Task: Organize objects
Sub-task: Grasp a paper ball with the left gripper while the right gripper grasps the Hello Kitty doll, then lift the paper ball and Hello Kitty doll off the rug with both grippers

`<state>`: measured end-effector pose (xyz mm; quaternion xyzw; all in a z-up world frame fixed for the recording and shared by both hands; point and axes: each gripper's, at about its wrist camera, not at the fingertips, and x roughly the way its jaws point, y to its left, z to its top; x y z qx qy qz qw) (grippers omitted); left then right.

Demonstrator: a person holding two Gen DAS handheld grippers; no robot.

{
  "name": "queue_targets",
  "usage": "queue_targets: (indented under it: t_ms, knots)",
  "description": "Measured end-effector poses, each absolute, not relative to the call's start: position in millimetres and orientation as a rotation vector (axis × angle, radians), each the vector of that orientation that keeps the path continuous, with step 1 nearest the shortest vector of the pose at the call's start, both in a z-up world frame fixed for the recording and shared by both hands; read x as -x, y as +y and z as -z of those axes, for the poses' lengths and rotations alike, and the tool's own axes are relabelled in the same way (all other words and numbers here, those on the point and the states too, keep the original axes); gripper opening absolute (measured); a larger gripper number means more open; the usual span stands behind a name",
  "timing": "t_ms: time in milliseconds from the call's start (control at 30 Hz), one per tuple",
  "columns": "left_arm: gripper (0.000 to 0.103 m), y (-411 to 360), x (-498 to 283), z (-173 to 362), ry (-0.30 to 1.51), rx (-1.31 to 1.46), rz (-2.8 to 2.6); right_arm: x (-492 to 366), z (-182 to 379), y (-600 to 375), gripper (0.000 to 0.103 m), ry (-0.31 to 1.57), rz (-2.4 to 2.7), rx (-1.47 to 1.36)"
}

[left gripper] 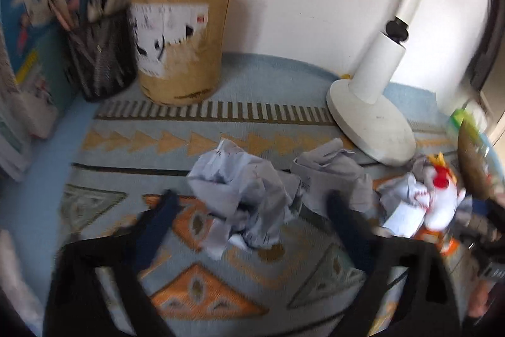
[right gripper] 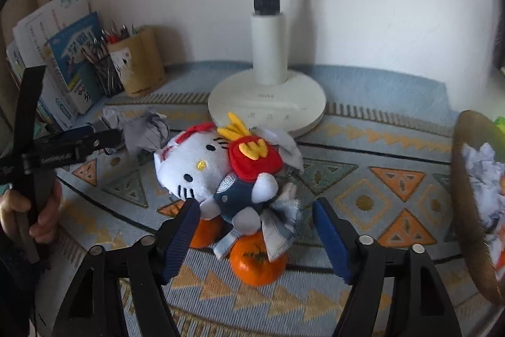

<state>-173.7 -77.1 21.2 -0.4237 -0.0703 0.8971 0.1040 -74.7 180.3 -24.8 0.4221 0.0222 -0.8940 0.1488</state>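
Note:
A crumpled grey-white paper ball (left gripper: pixel 243 191) lies on the patterned mat, and my left gripper (left gripper: pixel 249 204) is open around it, fingers on either side. A second paper ball (left gripper: pixel 331 169) lies just right of it. A white Hello Kitty plush (right gripper: pixel 217 176) with a red fries pouch lies on more crumpled paper (right gripper: pixel 281 217) and two oranges (right gripper: pixel 257 258). My right gripper (right gripper: pixel 255 207) is open, its blue pads flanking the plush's lower body. The plush also shows in the left wrist view (left gripper: pixel 442 201). The left gripper also shows in the right wrist view (right gripper: pixel 104 135), by a paper ball (right gripper: pixel 145 131).
A white lamp base (right gripper: pixel 268 103) stands behind the plush. A tan pen cup (left gripper: pixel 180 43), a black mesh pen cup (left gripper: pixel 101 59) and books (left gripper: pixel 34 37) stand at the back left. A brown basket (right gripper: pixel 470 210) with paper in it is at the right.

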Motion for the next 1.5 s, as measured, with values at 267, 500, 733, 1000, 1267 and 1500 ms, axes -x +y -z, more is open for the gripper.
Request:
queue_targets:
  t_ms: [267, 500, 733, 1000, 1267, 1500]
  knots:
    - [0.049, -77.7, 151.2, -47.3, -0.182, 1.127, -2.732, 63.7, 9.3, 181.5, 0.028, -0.011, 2.604, -1.128]
    - [0.049, -66.9, 83.4, -95.1, -0.191, 0.966, -2.761, 1.4, -54.0, 205.4, 0.028, -0.188, 2.673, -0.929]
    - [0.049, -34.8, 8.2, -75.7, -0.233, 0.959, -2.762, -80.8, -21.9, 217.1, 0.028, -0.196, 2.779, -1.077]
    - [0.049, -4.7, -0.4, -34.0, -0.140, 1.085, -2.767, -103.0, 19.3, 220.3, 0.030, -0.184, 2.760, -1.202]
    - [0.049, -19.9, -1.6, -31.5, -0.275, 1.076, -2.740, -107.9, 23.5, 227.4, 0.039, -0.243, 2.743, -1.213]
    - [0.049, -20.2, -4.7, -31.9, -0.291, 1.052, -2.736, -108.7, 28.1, 226.5, 0.052, -0.243, 2.728, -1.231]
